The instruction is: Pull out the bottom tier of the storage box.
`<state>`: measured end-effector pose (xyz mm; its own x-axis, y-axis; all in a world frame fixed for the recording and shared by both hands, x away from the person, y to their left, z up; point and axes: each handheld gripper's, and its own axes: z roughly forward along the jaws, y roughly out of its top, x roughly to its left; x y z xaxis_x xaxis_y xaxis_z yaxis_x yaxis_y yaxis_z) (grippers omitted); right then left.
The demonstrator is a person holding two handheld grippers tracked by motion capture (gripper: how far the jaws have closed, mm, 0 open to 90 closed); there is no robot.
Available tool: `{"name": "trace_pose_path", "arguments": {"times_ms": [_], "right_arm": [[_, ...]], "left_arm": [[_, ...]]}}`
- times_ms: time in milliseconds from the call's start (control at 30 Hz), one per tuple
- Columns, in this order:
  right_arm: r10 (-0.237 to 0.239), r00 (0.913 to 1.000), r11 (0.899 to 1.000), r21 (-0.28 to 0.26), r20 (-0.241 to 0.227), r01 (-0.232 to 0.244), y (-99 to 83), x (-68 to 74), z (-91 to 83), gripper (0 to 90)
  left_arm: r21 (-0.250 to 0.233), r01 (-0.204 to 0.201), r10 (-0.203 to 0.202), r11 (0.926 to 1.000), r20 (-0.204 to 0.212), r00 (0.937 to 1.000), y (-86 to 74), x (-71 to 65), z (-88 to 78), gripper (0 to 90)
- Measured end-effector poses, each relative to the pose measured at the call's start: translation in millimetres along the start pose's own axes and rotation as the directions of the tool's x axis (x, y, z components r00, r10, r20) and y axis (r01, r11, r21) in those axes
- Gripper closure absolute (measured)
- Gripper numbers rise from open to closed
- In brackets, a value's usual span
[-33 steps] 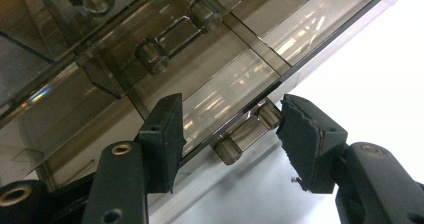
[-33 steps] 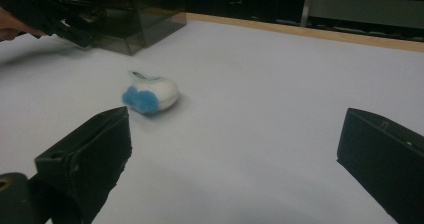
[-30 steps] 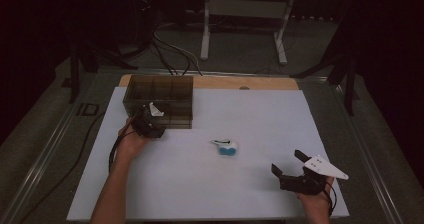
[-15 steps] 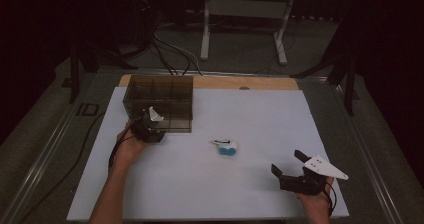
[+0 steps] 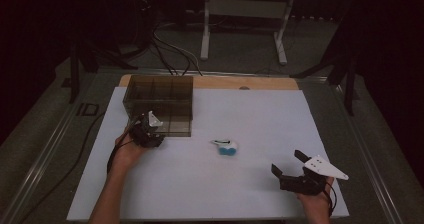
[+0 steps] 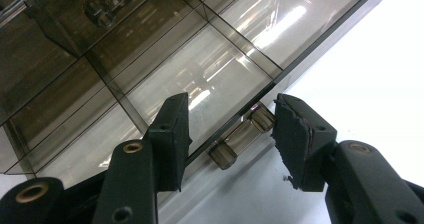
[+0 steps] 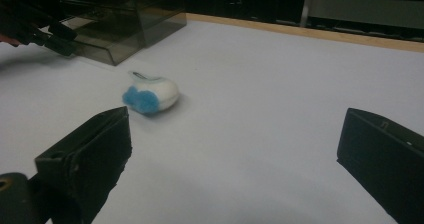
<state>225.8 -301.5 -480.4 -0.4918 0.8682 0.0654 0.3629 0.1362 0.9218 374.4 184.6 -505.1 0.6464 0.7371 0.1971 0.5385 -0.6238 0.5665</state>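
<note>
The left gripper (image 5: pixel 146 132) sits at the near front edge of the smoky box (image 5: pixel 159 104), a clear divided organiser at the far left of the white mat (image 5: pixel 210 194); in the left gripper view its jaws stand about half open on either side of the box's small latch (image 6: pixel 242 136), a stubby clear cylinder on the front wall; the jaws have just been closing in, yet a gap shows on both sides of the latch, so nothing is gripped, though the right-hand pad looks very near its end; the lid (image 6: pixel 210 79) is down over the compartments, which look empty as far as the tinted plastic lets me tell

The step in hand looks like taking hold of the latch to open the box; the next move calls for closing the jaws squarely on that little cylinder, then lifting or swinging it without dragging the light box across the mat; a slip off the smooth plastic seems the main risk

The right gripper (image 5: pixel 291 165) rests low at the near right of the mat, jaws wide apart and holding nothing; ahead of it, near the mat's middle and well apart from both grippers, lies a small white and blue toy (image 5: pixel 226 147), probably what goes into the box once it is open
</note>
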Motion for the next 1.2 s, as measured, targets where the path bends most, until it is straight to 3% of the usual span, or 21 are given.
{"name": "trace_pose_path", "arguments": {"times_ms": [267, 400, 500, 600, 700, 833, 967, 1067, 1200], "right_arm": [[-0.003, 1.0, 1.0, -0.002, 0.0, 0.003, 0.2, 0.6, -0.2, 1.3], [0.008, 1.0, 1.0, -0.002, 0.002, -0.008, -0.2, -0.7, -0.2, 1.3], [0.013, 0.9999, 1.0, -0.004, 0.004, -0.013, 0.1, -1.5, 0.3, 1.3], [0.013, 0.9999, 1.0, 0.001, 0.001, -0.013, 0.3, -0.5, 2.2, 1.3], [0.001, 1.0, 1.0, -0.003, -0.006, -0.001, 1.1, 1.5, 2.8, 1.3], [0.002, 1.0, 1.0, 0.002, -0.003, -0.002, -0.2, 0.1, 2.6, 1.3], [0.011, 0.9999, 1.0, -0.006, 0.0, -0.011, -0.3, -1.5, -0.8, 1.3], [0.016, 0.9999, 1.0, -0.003, -0.001, -0.016, -1.0, -2.6, -1.5, 1.3], [0.015, 0.9999, 1.0, -0.007, -0.002, -0.015, -0.4, -2.6, -0.8, 1.3]], "left_arm": [[-0.023, 0.029, -0.029, 0.9993, 0.013, 0.9995, -2.7, 0.3, -0.8, 49.9], [-0.062, 0.065, -0.062, 0.996, 0.047, 0.997, -5.4, 1.6, -2.5, 45.2], [-0.078, 0.097, -0.094, 0.9921, 0.048, 0.9944, -3.9, 1.3, -5.3, 38.1], [-0.11, 0.11, -0.104, 0.9878, 0.062, 0.9927, -1.8, -0.4, -9.6, 37.7], [-0.15, 0.136, -0.125, 0.9793, 0.082, 0.9888, 0.9, -1.2, -13.4, 34.0], [-0.207, 0.194, -0.179, 0.9588, 0.089, 0.9797, 3.4, -2.1, -19.3, 26.8], [-0.223, 0.21, -0.199, 0.952, 0.07, 0.9775, 5.6, -3.2, -23.1, 17.3], [-0.229, 0.237, -0.227, 0.9442, 0.07, 0.9714, 5.5, -2.3, -25.7, 5.8], [-0.23, 0.243, -0.236, 0.9425, 0.057, 0.9701, 6.5, -2.9, -27.8, 1.0]]}}
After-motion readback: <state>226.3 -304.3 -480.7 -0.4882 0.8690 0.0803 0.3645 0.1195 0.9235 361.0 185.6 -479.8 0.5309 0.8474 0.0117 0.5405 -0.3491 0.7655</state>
